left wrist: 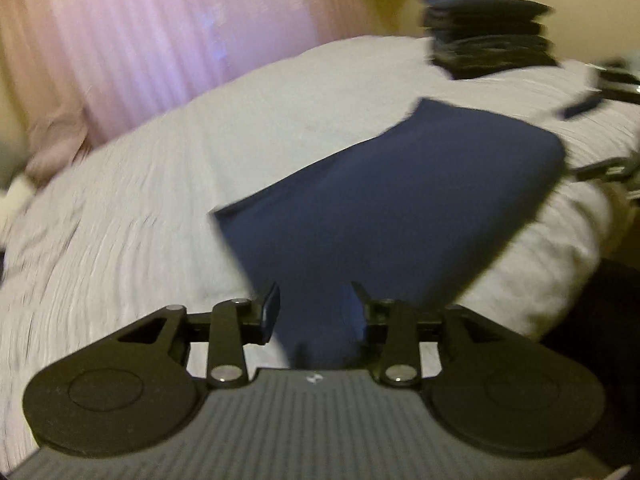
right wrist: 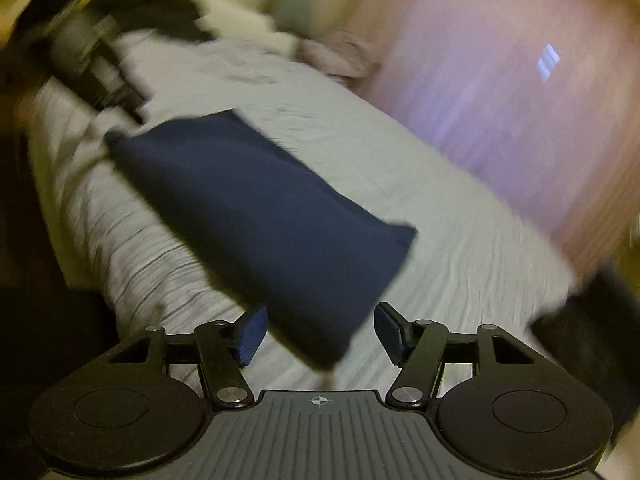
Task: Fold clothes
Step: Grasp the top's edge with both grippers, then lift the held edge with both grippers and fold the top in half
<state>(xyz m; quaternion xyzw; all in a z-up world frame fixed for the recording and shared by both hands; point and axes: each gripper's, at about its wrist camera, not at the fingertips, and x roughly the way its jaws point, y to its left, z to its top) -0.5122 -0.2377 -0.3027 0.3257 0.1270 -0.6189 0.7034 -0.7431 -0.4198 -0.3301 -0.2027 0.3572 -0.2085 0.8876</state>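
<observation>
A navy garment (left wrist: 400, 200), folded into a long flat shape, lies on the white bedcover (left wrist: 160, 180). My left gripper (left wrist: 316, 310) hangs over its near end. The jaws are open and the cloth shows between them, but the pads are clear of it. In the right wrist view the same navy garment (right wrist: 248, 208) runs diagonally across the bedcover (right wrist: 420, 184). My right gripper (right wrist: 320, 332) is open at the garment's near corner, which sits in the gap without touching the blue pads. Both views are motion-blurred.
A stack of dark folded clothes (left wrist: 488, 32) sits at the far side of the bed. It appears as a dark pile (right wrist: 172, 4) in the right wrist view. A pink curtain (left wrist: 160, 20) hangs behind the bed, with a pinkish pillow (left wrist: 56, 140) at its foot. The bed's edge drops to dark floor (left wrist: 600, 300).
</observation>
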